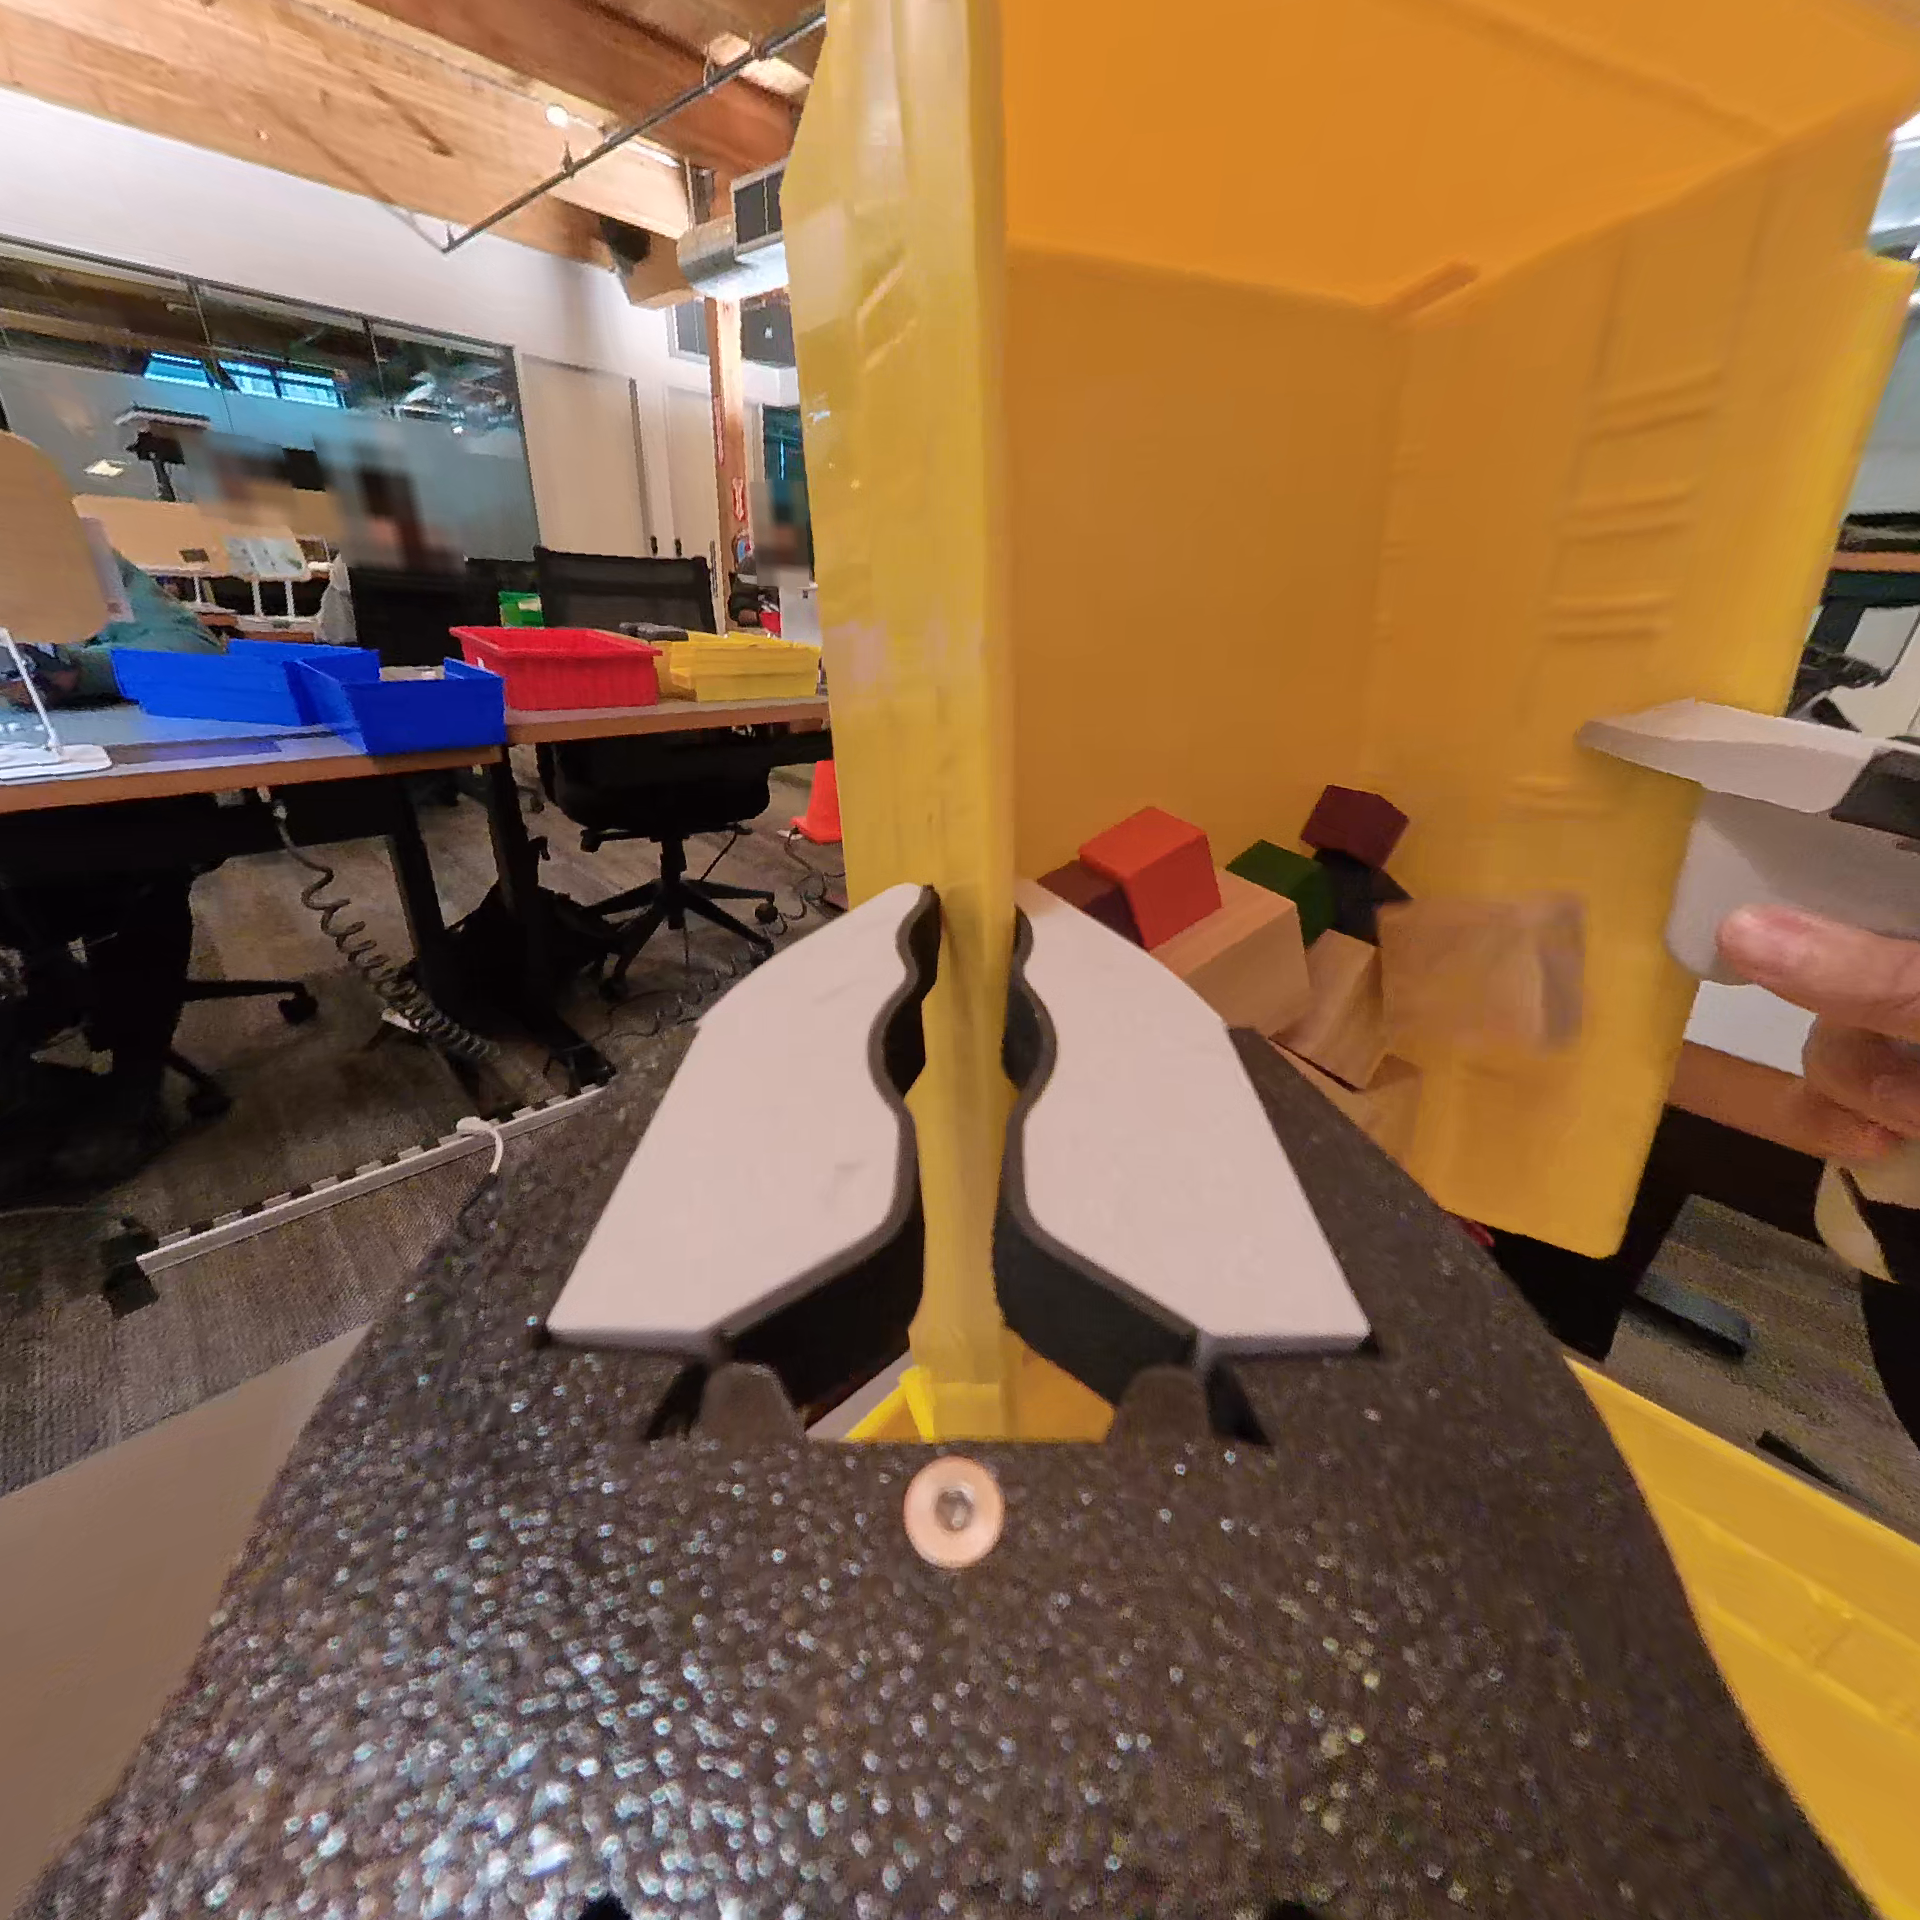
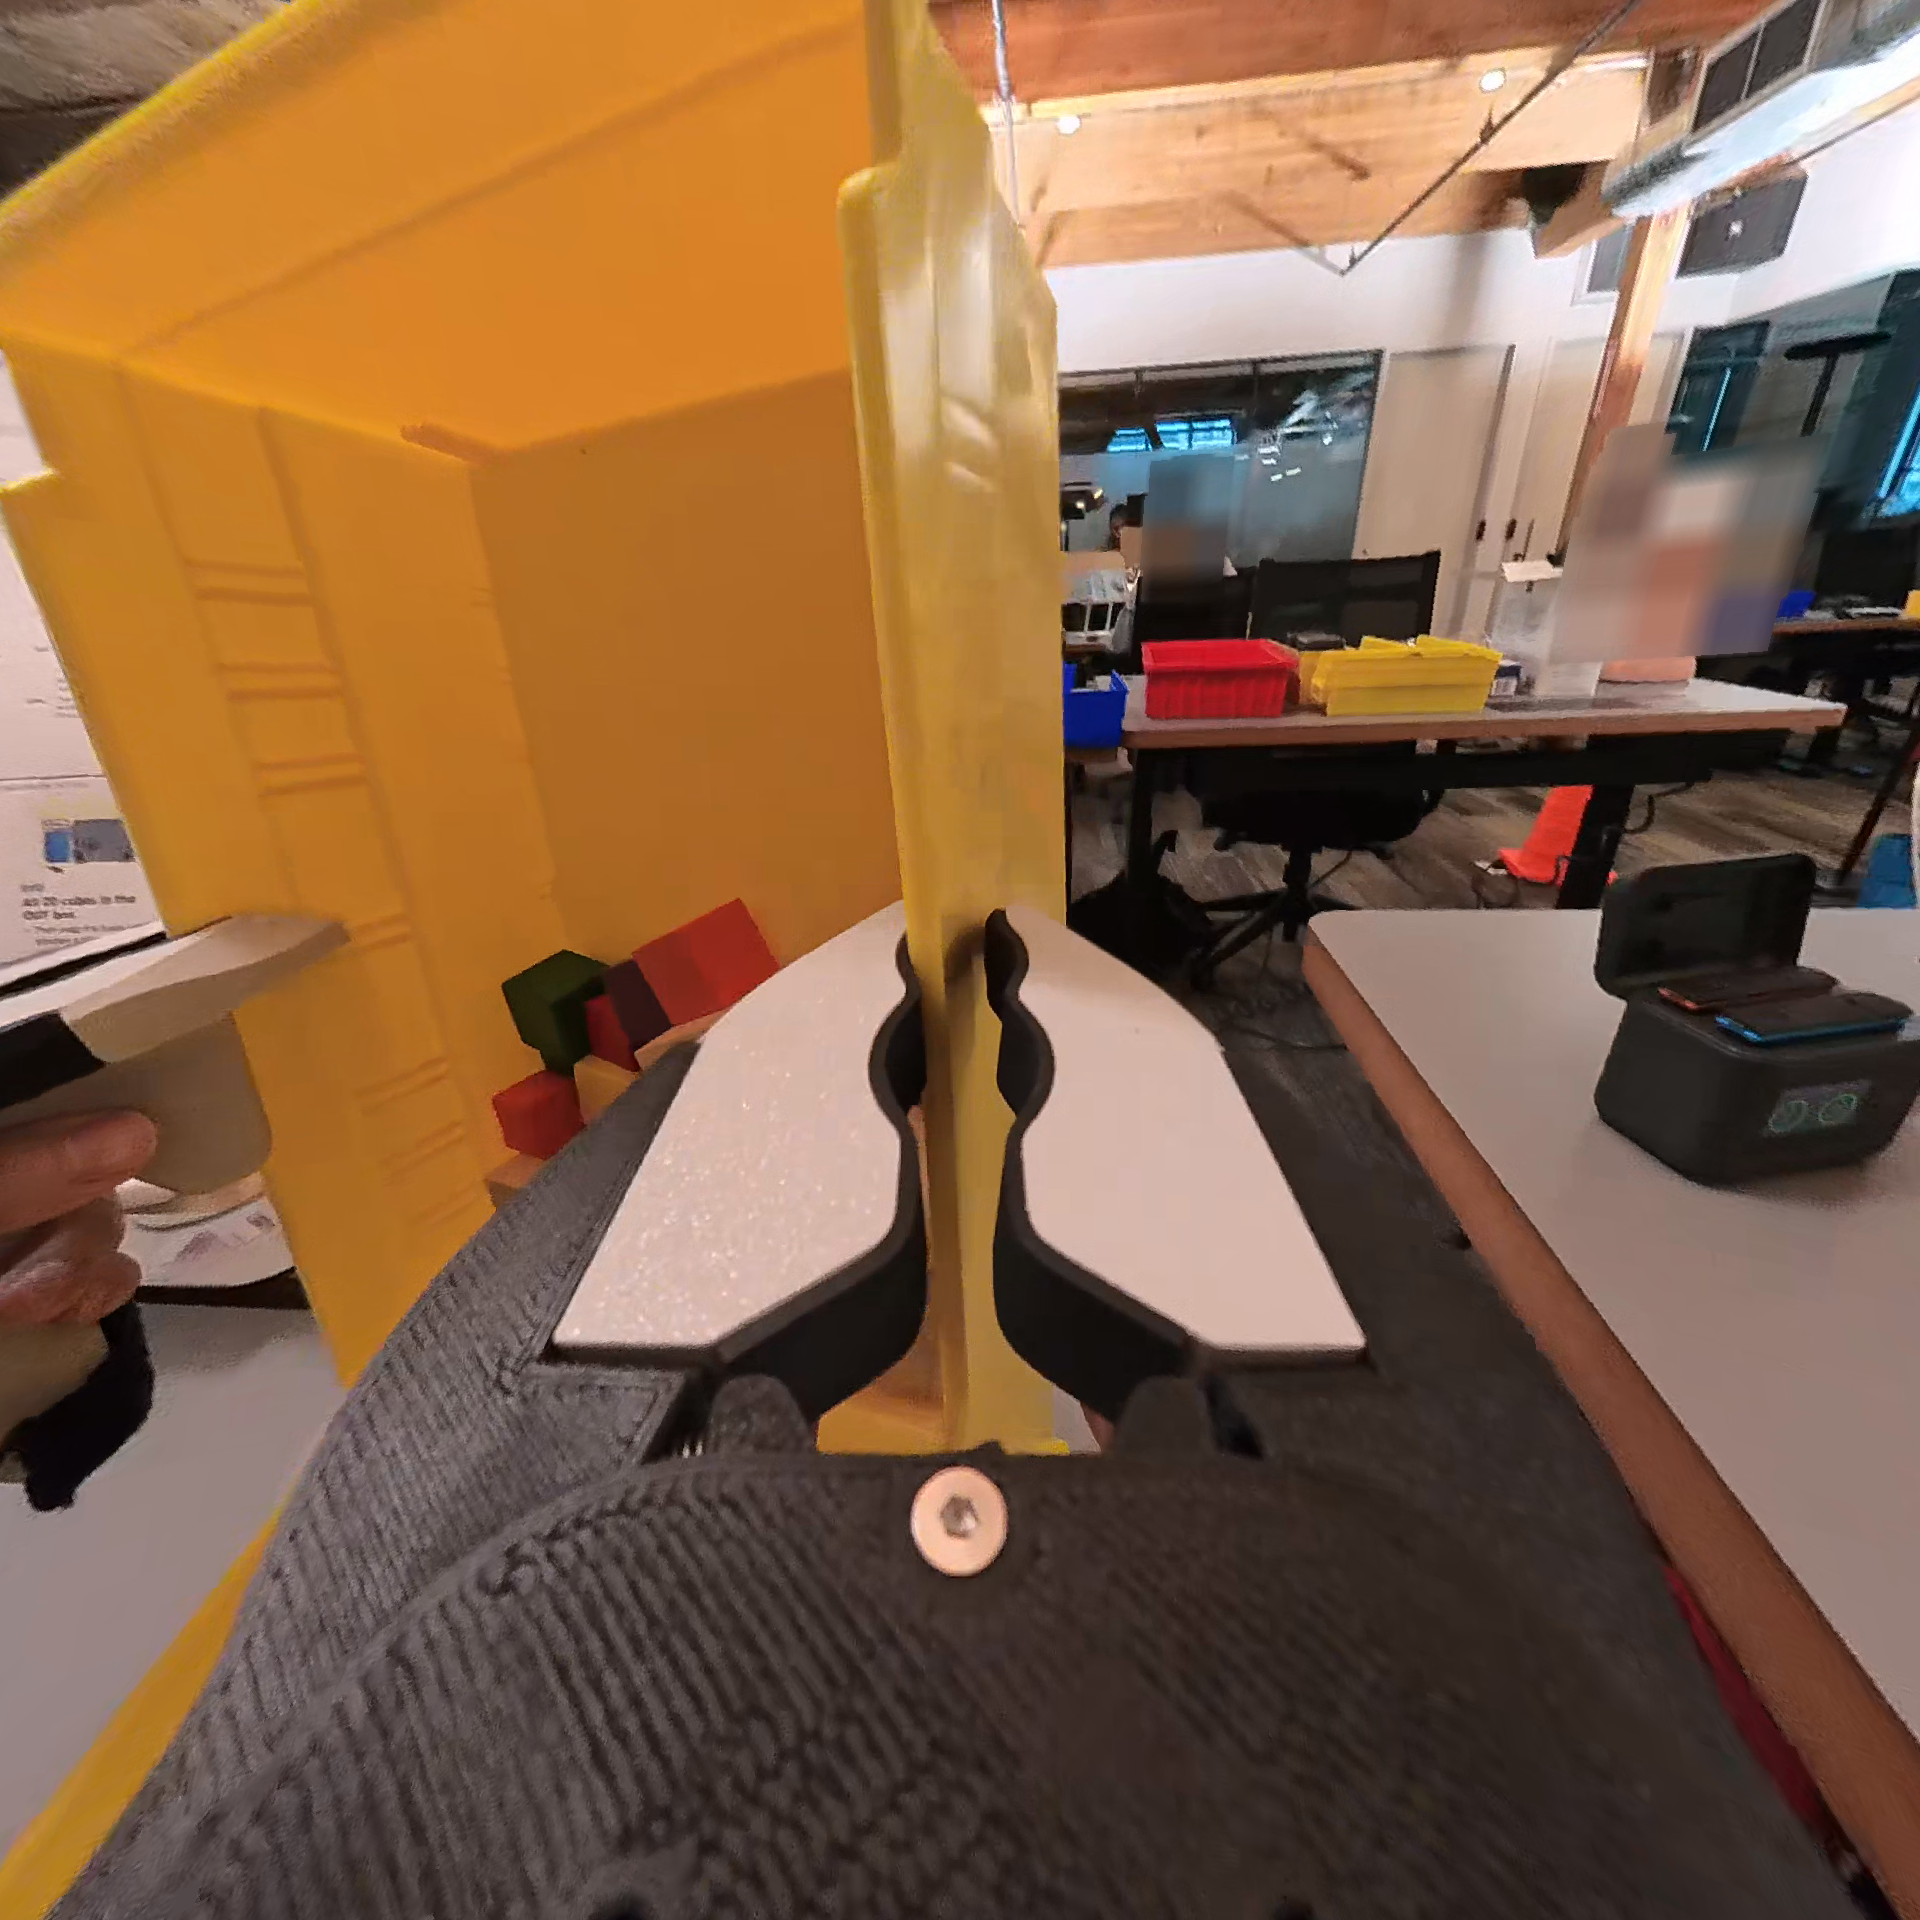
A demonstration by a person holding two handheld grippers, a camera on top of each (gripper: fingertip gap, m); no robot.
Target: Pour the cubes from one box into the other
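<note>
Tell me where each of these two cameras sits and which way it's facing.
Left wrist view: sits on the left gripper, looking forward along its jaws, shut on one side wall of the tipped yellow plastic box; a hand on the other gripper shows far right.
Right wrist view: sits on the right gripper, jaws shut on the opposite wall of the box; a hand shows far left.
Shared: the box interior, the coloured wooden cubes gathered at its low end, and the red bin on a far desk.
</note>
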